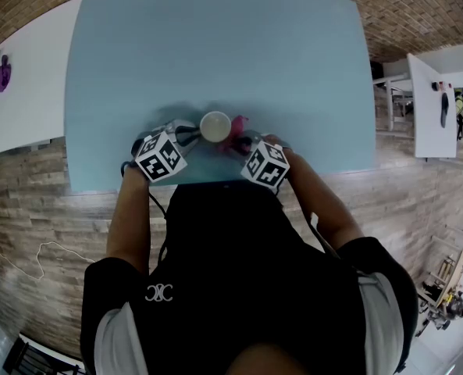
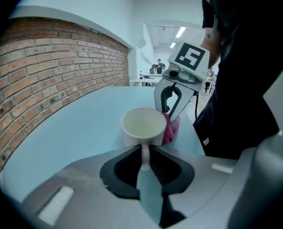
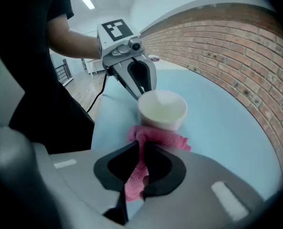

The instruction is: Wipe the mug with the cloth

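A white mug [image 1: 215, 126] stands upright near the front edge of the light blue table [image 1: 215, 45]. In the left gripper view the mug [image 2: 142, 125] shows its handle toward me, and my left gripper [image 2: 144, 152] is shut on that handle. A pink cloth [image 3: 156, 137] is pressed against the mug [image 3: 162, 109] on its right side, with my right gripper [image 3: 142, 149] shut on it. From the head view the cloth [image 1: 236, 127] peeks out between the mug and the right gripper [image 1: 243, 143], while the left gripper [image 1: 189, 133] sits just left of the mug.
A brick wall [image 1: 418, 6] runs behind the table. A white table [image 1: 434, 108] with small objects stands at the right. A cable [image 1: 40, 260] lies on the wooden floor at the left.
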